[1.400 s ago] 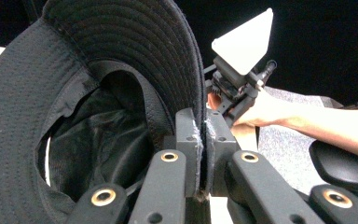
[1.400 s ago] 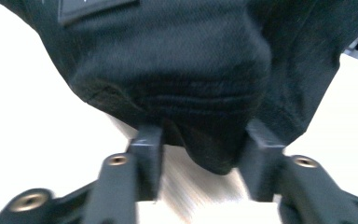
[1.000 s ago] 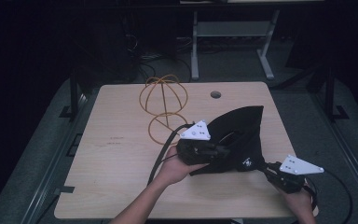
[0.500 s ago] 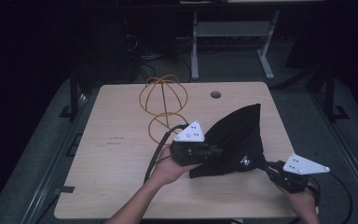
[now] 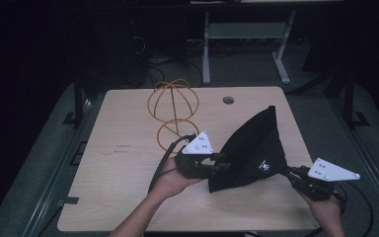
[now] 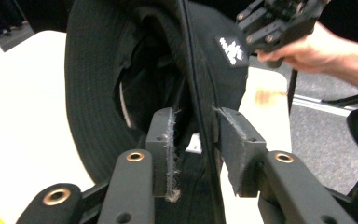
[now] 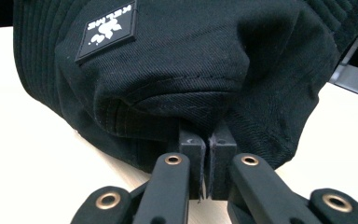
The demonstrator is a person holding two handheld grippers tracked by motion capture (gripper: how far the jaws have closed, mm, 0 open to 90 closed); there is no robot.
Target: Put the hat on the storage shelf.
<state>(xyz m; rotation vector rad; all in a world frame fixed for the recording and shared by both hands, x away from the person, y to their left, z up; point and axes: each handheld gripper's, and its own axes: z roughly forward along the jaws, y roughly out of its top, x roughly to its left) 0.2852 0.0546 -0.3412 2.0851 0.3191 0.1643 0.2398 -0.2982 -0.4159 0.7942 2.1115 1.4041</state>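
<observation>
Resting on wooden table: black hat, being pinched by closed right gripper; left gripper just opening, brim between jaws, unpressed.

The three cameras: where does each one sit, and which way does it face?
High view: above the person's side, facing forward and down on the table; both forearms, left claw, right claw.
Left gripper view: on the left claw, its jaws just opening around the hat; the other hand farther off.
Right gripper view: on the right claw, pinching the hat.
All share the black hat.
</observation>
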